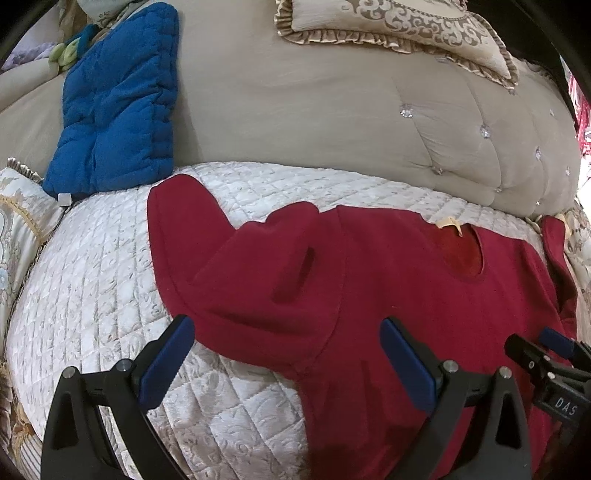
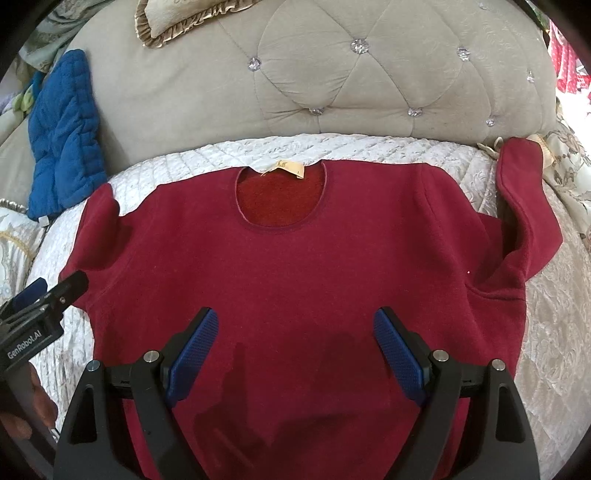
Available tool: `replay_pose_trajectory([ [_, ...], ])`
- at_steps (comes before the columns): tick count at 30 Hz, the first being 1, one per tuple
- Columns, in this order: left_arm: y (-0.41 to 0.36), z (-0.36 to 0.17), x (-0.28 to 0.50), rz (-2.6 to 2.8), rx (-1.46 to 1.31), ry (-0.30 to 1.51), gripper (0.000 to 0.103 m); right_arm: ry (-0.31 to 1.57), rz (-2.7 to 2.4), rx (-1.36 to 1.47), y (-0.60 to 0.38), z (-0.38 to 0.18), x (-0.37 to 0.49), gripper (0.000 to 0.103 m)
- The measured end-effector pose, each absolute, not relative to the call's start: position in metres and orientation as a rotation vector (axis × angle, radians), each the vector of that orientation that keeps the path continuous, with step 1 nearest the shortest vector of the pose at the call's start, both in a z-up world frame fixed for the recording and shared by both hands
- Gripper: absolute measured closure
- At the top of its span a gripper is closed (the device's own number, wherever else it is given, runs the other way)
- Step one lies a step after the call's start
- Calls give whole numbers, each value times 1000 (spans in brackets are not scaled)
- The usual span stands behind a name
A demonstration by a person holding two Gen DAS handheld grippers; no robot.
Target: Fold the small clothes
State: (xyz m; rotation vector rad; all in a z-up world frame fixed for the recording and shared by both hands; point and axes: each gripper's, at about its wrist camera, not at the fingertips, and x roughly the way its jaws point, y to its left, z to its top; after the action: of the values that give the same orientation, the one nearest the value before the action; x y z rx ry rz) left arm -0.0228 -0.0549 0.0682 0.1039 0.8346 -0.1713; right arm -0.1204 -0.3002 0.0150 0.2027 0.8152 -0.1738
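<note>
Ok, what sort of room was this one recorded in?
Most likely a bedroom. The red sweater lies spread on a quilted white bedspread, with a tufted beige headboard behind it and a frilled pillow resting near the top.

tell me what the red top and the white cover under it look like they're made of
Red top: looks like soft fleece or brushed knit, matte, with a fuzzy nap visible inside the neckline; exact fibre unclear.
White cover: looks like quilted satin-like fabric, with a slight sheen, stitched diamond grid and raised swirl pattern; probably synthetic, though that is a guess.
</note>
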Motion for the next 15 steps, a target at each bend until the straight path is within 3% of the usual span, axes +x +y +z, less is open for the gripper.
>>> replay_pose_trajectory([
  [15, -55, 67, -23, -183, 91, 836, 1, 799, -196, 182, -301, 16, -122, 34],
])
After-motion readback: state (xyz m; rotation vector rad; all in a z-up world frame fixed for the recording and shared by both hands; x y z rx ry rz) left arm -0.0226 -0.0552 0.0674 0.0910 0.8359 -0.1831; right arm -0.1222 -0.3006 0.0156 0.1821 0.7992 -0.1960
